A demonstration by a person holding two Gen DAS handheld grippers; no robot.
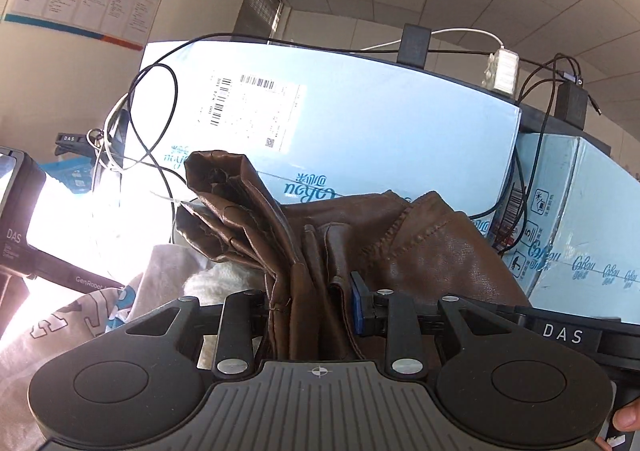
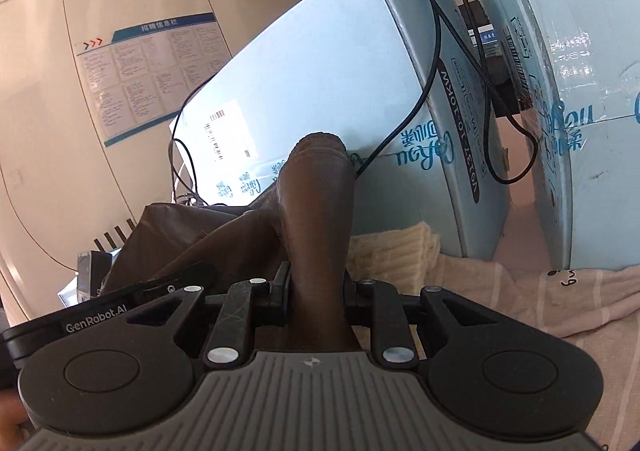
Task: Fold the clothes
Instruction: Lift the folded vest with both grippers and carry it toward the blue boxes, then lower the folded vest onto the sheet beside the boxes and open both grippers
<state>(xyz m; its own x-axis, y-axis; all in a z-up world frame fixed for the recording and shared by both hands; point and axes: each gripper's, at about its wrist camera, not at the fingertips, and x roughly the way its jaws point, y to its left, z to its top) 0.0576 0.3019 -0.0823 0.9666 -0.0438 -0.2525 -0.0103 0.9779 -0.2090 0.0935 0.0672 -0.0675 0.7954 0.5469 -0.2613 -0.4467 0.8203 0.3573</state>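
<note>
A brown leather jacket (image 1: pixel 420 247) is held up between both grippers. My left gripper (image 1: pixel 312 311) is shut on a bunched fold of the jacket, which sticks up past the fingers. My right gripper (image 2: pixel 316 291) is shut on another part of the brown jacket (image 2: pixel 316 203), its ribbed edge standing up above the fingers. The other gripper shows at the left edge of each view. A cream knit garment (image 2: pixel 396 251) and a pink printed cloth (image 2: pixel 540 303) lie below.
Large light-blue cardboard boxes (image 1: pixel 380 123) stand close behind, also in the right wrist view (image 2: pixel 320 71), with black cables (image 1: pixel 160 99) hanging over them. A printed grey garment (image 1: pixel 80 319) lies at the lower left. A notice board (image 2: pixel 152 71) hangs on the wall.
</note>
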